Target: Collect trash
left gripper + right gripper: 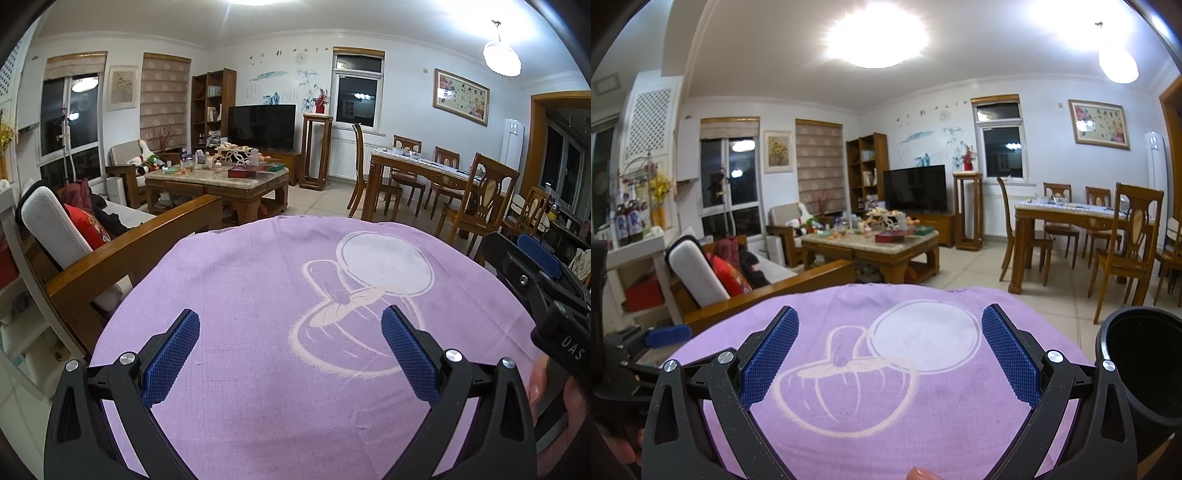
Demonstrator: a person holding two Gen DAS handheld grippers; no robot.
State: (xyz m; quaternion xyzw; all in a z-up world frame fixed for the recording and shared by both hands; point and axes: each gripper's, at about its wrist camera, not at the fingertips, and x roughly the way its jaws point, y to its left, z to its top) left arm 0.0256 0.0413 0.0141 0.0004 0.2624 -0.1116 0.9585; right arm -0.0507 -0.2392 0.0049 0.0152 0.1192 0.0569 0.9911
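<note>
Both grippers are hovering side by side over a purple cloth that is covering the near surface, a pale cartoon print showing on it. The left gripper is holding its jaws wide apart, with nothing between the blue pads but bare cloth. The right gripper is doing the same, its jaws spread wide and gripping nothing, its blue pads standing over the printed circle.

In the left wrist view, the right gripper is showing at the right edge, with part of a hand wrapping around its handle. In the right wrist view, the left gripper is peeking in at the left edge, and a fingertip is showing at the bottom edge.

A black bin with an open, dark mouth is standing at the near right, just beside the right gripper and next to the cloth's right edge.

No loose trash is showing on the cloth; whether any of the items far off count as trash cannot be told. Farther away, a cluttered coffee bench is sitting in the middle of the room, with a sofa to the left, a television behind, and a dining bench with chairs at the right.
</note>
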